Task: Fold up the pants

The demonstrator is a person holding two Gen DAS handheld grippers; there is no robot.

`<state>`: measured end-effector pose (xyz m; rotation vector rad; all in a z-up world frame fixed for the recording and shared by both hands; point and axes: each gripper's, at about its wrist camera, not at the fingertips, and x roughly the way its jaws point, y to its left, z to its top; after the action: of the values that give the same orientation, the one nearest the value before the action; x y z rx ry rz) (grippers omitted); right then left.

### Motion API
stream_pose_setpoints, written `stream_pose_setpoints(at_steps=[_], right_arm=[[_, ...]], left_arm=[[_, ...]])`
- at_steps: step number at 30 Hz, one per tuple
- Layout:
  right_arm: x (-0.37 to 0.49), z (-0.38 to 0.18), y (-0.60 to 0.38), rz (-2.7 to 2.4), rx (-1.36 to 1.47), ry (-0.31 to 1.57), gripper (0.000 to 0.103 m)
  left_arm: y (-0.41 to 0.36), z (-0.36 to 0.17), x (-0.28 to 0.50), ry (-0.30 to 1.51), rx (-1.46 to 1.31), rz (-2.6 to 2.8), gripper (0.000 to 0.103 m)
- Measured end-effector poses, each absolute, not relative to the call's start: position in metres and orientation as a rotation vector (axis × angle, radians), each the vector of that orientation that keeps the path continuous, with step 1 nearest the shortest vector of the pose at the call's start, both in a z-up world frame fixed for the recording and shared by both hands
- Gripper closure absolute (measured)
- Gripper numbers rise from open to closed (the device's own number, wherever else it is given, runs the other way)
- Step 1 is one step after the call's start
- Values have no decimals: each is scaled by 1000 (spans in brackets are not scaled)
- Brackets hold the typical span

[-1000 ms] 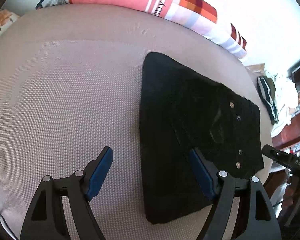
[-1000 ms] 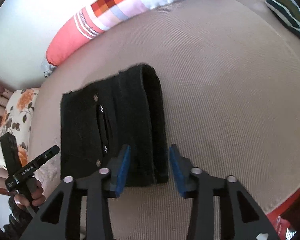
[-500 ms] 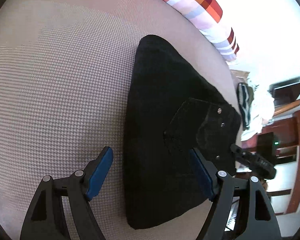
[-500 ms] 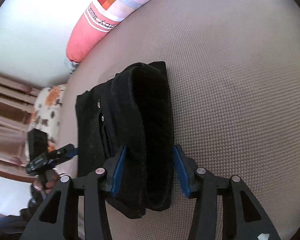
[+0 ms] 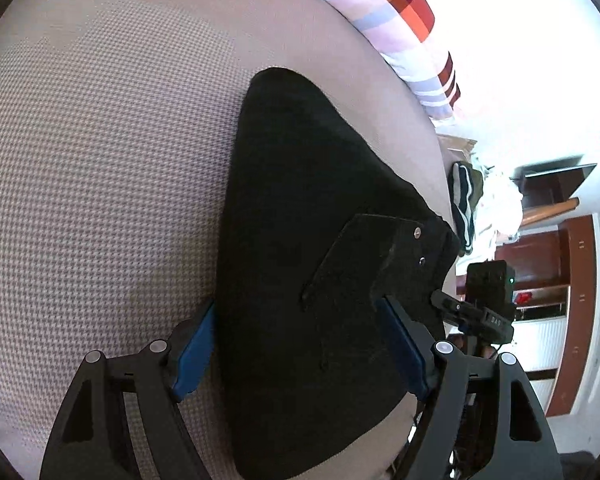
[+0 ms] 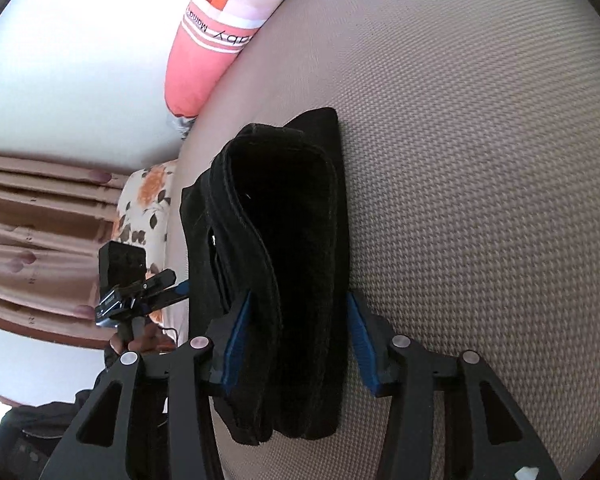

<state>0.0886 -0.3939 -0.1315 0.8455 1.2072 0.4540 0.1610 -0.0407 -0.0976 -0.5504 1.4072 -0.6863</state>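
right tool (image 6: 295,344) straddles the thick folded edge of the black pants (image 6: 283,248) on the bed (image 6: 480,160), jaws closing but pads not clearly biting yet. left tool (image 5: 300,356) is spread wide around the other end. risk imo: right grabs only the top layers, so the stack slides apart when lifted and the fold skews.

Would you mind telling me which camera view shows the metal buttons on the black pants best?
The left wrist view: two round metal buttons show plainly on the raised flap of the black pants. In the right wrist view the folded pants are seen from the edge, and only a small pale glint shows in the fold.
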Motion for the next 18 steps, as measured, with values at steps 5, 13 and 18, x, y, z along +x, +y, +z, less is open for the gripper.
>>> stream_pose_setpoints(at_steps=[5, 13, 18], right_arm=[[89, -138, -400, 494, 883, 1209, 66], [107, -138, -385, 510, 858, 1201, 71], [100, -132, -379, 438, 821, 1180, 71]], left_arm=[[-51, -97, 162, 1376, -528, -707, 26], [-52, -97, 162, 1359, -475, -659, 42], [-58, -94, 158, 1345, -349, -561, 65]])
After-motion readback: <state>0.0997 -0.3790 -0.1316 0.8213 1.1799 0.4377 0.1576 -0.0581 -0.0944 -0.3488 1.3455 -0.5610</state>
